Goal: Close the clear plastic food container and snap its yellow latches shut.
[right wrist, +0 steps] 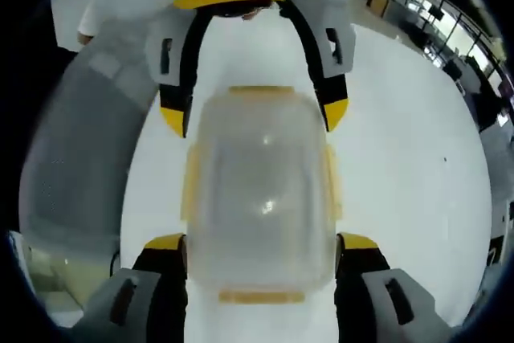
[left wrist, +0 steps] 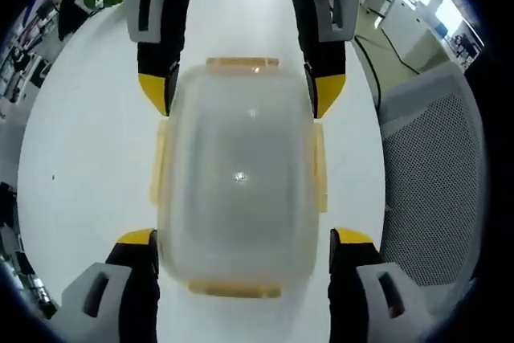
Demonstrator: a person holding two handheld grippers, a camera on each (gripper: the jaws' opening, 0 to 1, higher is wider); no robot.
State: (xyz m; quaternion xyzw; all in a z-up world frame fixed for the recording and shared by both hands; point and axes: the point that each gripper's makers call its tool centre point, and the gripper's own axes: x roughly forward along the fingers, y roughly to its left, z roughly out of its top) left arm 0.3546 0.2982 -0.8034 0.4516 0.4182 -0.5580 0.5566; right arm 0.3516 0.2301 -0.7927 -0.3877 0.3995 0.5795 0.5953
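My left tongs [left wrist: 241, 238] and right tongs [right wrist: 261, 242] stand wide around the clear rectangular plastic container [left wrist: 238, 174] at centre frame; lid on, I'd press the yellow latches [left wrist: 321, 166] next.

Clear container [left wrist: 238, 174], yellow latches [left wrist: 320, 168]

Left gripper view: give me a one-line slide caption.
Both grippers, left and right, open and straddling opposite ends of a lidded clear container with yellow latches on a white table.
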